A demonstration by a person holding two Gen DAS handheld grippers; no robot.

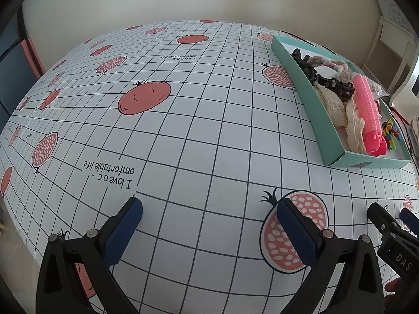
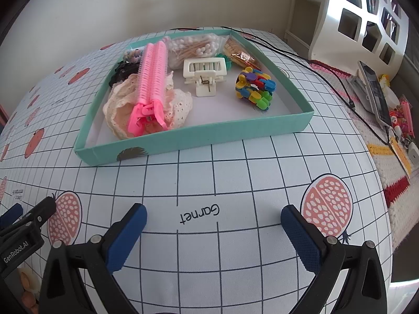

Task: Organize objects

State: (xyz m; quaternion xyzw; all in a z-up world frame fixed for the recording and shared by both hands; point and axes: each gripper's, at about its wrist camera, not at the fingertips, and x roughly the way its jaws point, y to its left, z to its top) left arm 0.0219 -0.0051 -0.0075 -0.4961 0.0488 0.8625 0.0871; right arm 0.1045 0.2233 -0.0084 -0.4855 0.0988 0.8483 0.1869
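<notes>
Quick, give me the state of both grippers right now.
Left gripper: open, fingers wide apart, holding nothing, above the tablecloth.
Right gripper: open, fingers wide apart, holding nothing, short of the teal tray.

A home room is showing here: a pomegranate-print tablecloth (image 2: 209, 183) is covering the table, a white cubby shelf (image 2: 366, 18) is standing by the plain wall, and a crocheted mat (image 2: 387, 172) is lying alongside, holding a remote (image 2: 377, 91) and small trinkets
</notes>
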